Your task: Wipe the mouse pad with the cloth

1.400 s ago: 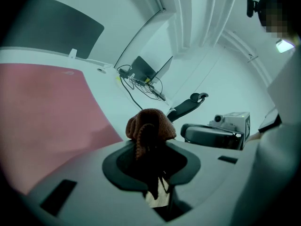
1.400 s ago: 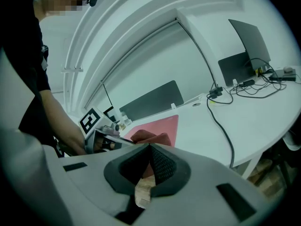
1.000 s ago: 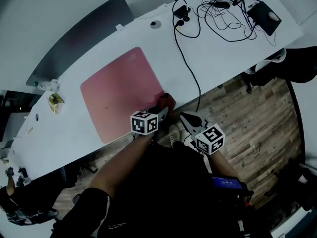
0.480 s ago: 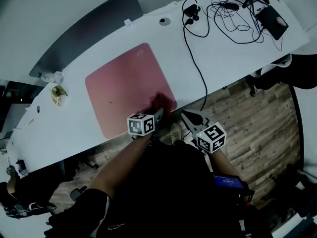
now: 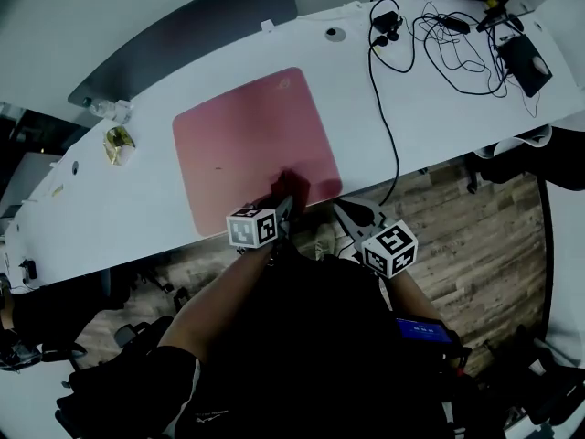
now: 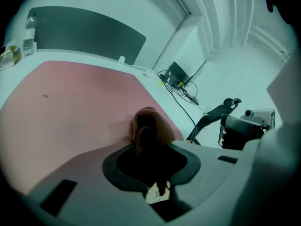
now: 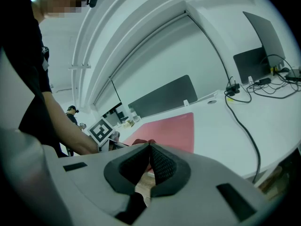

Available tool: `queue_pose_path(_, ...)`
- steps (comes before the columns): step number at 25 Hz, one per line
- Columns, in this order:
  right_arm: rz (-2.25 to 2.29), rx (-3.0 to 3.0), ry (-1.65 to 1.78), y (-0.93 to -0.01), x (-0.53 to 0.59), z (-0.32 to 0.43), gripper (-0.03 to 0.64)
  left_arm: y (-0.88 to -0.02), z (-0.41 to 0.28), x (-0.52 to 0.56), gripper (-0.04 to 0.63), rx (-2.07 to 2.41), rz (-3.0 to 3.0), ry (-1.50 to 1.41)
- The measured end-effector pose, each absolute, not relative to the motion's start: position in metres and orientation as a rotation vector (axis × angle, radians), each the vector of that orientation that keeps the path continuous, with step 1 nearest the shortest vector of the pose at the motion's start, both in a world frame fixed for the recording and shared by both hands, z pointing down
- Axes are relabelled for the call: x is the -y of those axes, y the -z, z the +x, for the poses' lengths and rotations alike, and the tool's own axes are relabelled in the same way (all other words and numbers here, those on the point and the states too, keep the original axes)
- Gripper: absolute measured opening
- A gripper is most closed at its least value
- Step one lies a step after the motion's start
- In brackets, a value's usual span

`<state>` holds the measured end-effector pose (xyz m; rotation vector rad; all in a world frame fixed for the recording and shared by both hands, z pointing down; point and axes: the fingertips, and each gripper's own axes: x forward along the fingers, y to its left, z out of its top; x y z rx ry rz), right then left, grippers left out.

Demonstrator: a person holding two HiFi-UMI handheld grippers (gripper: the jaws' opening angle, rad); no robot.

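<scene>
While the left gripper (image 5: 281, 205) pinches the cloth (image 6: 150, 125) at the mouse pad (image 5: 242, 140) edge (open pad beyond), right gripper (image 5: 347, 214) hangs closed

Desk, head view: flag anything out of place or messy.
Cables lie tangled at the far right end of the desk, and one cable trails off the front edge. A small dark speck marks the mouse pad. Nothing looks spilled or broken.

Pink mouse pad (image 5: 247, 144), rust-brown cloth (image 6: 150, 126), white table (image 5: 439, 108), dark grey panel (image 5: 183, 39).
</scene>
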<state>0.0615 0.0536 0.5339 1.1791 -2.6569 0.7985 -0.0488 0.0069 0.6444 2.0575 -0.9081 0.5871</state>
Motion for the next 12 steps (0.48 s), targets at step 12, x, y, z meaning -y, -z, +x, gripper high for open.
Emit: queue_pose_path(12, 0.986, 2.685, -0.763, -0.538, -0.055, 0.023, 0.026, -0.639, -0.140, -0.013, 0.089, 1.144, 1.962, -0.532)
